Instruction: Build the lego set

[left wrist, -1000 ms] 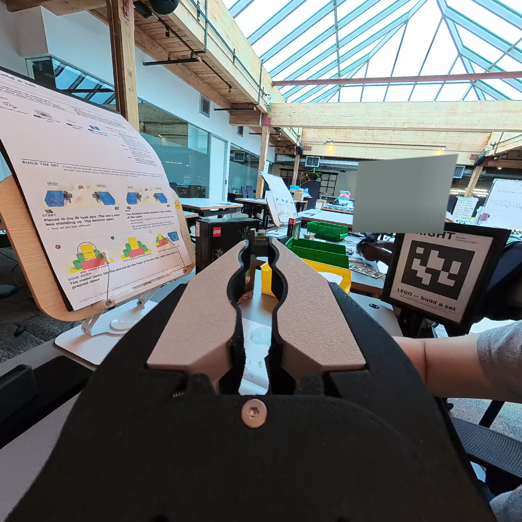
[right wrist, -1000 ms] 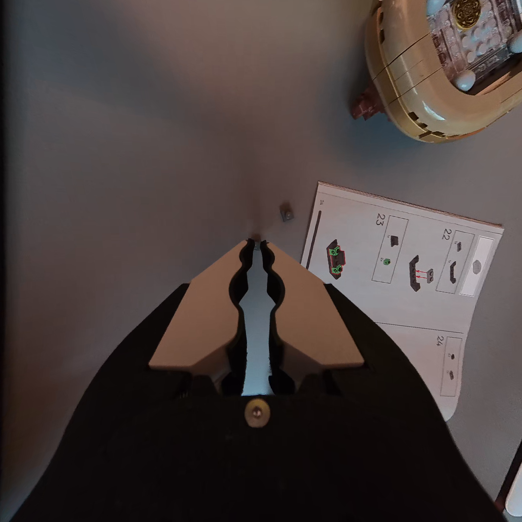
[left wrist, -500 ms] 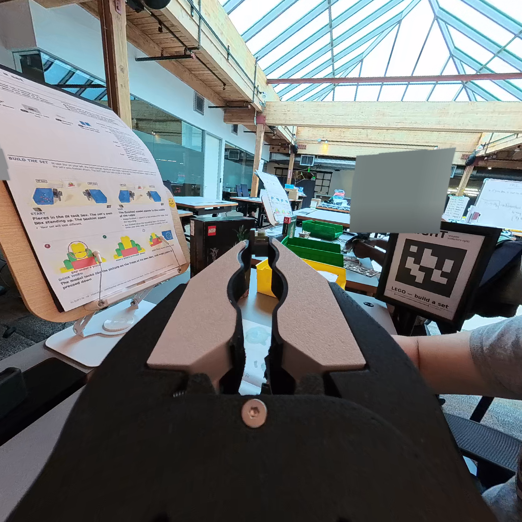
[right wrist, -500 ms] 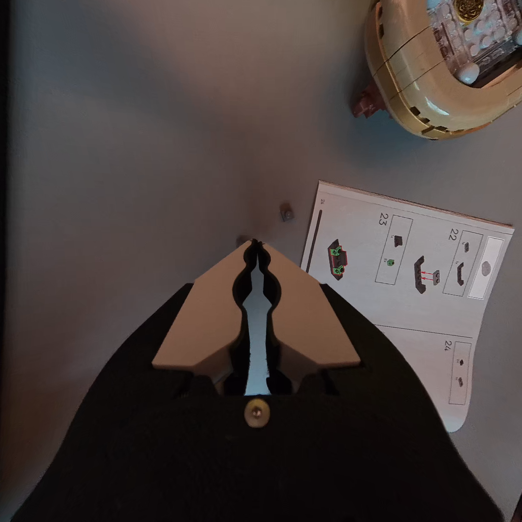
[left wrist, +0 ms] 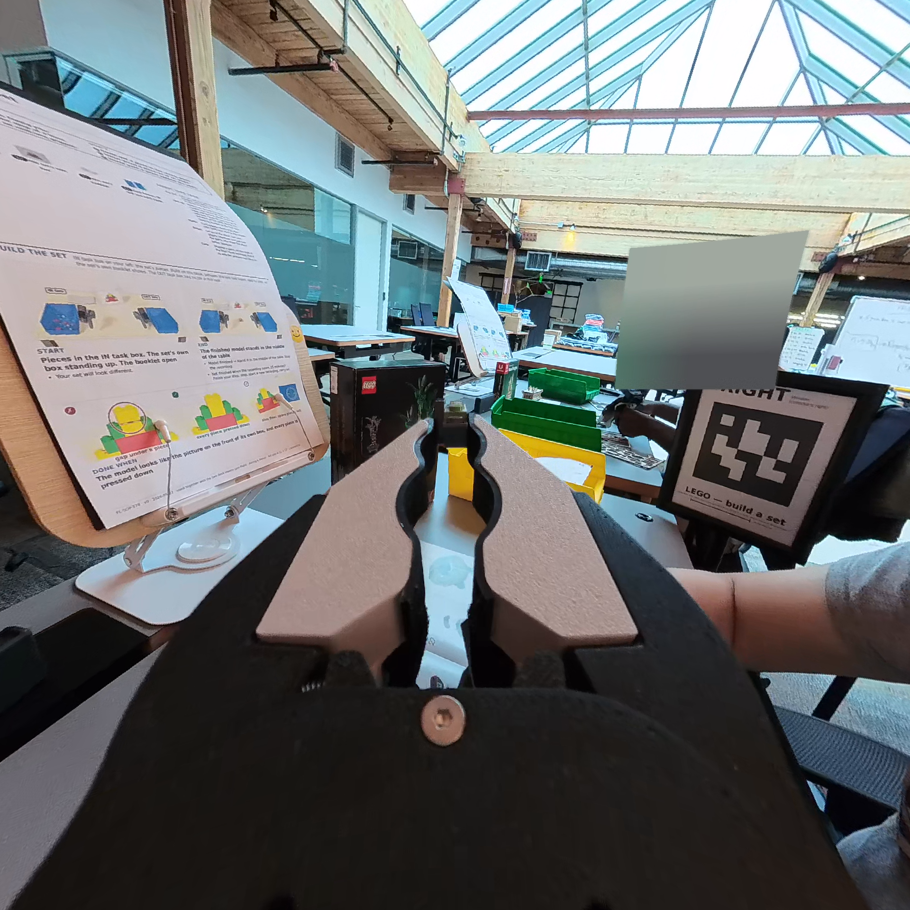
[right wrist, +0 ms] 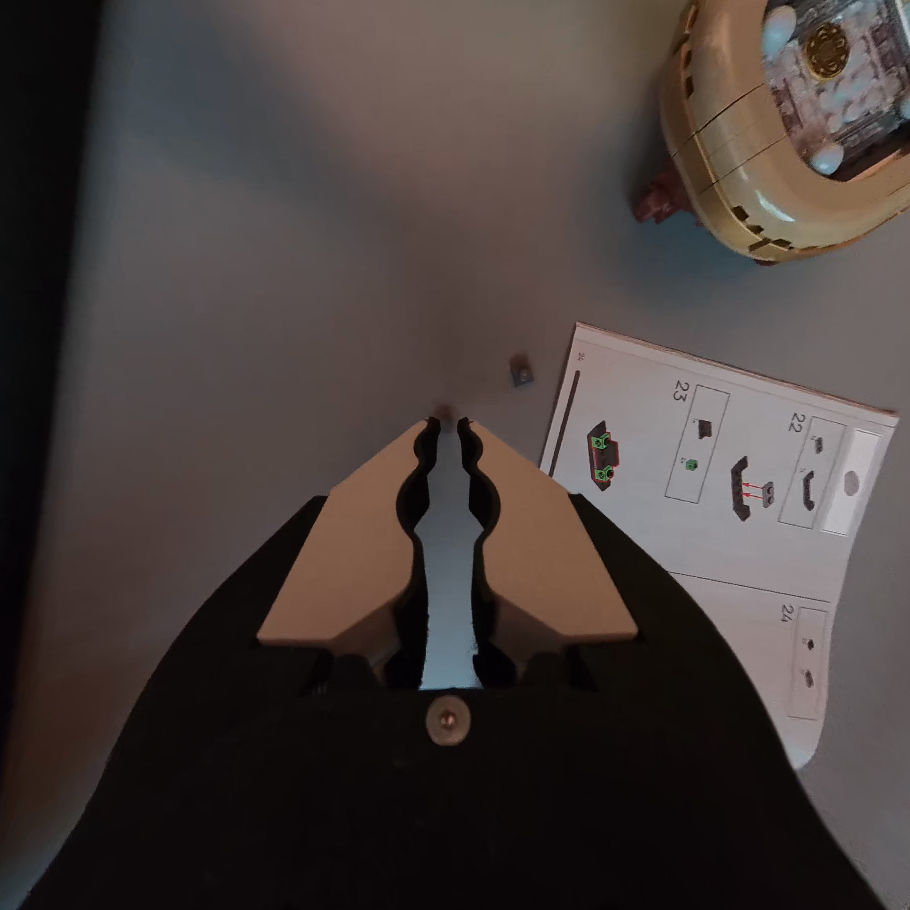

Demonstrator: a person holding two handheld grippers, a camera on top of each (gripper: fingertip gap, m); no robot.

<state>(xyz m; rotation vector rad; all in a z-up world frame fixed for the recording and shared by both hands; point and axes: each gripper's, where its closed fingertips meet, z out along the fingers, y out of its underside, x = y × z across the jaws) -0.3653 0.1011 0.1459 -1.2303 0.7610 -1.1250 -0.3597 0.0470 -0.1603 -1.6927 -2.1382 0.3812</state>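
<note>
My left gripper (left wrist: 453, 423) is held level above the table and is shut on a small dark lego piece (left wrist: 454, 416) with an olive top, pinched at the fingertips. My right gripper (right wrist: 445, 422) points down at the grey table, its jaws a small way apart. A tiny brown piece (right wrist: 443, 409) lies on the table just beyond its tips. A small grey piece (right wrist: 522, 372) lies a little to the right. The open instruction booklet (right wrist: 714, 492) is at the right, and the tan rounded lego model (right wrist: 738, 147) is at the top right.
In the left wrist view, a printed sheet on a wooden stand (left wrist: 138, 344) stands at the left. Behind the gripper are a black lego box (left wrist: 384, 418), a yellow bin (left wrist: 566, 463) and green bins (left wrist: 546, 418). A framed marker sign (left wrist: 758, 458) and a person's forearm (left wrist: 788, 615) are at the right. The grippers' ends are close to 30 centimeters from one another.
My right gripper's jaws have opened slightly, and the tiny brown piece now sits just ahead of the tips. My left gripper has kept its grip and shifted only slightly.
</note>
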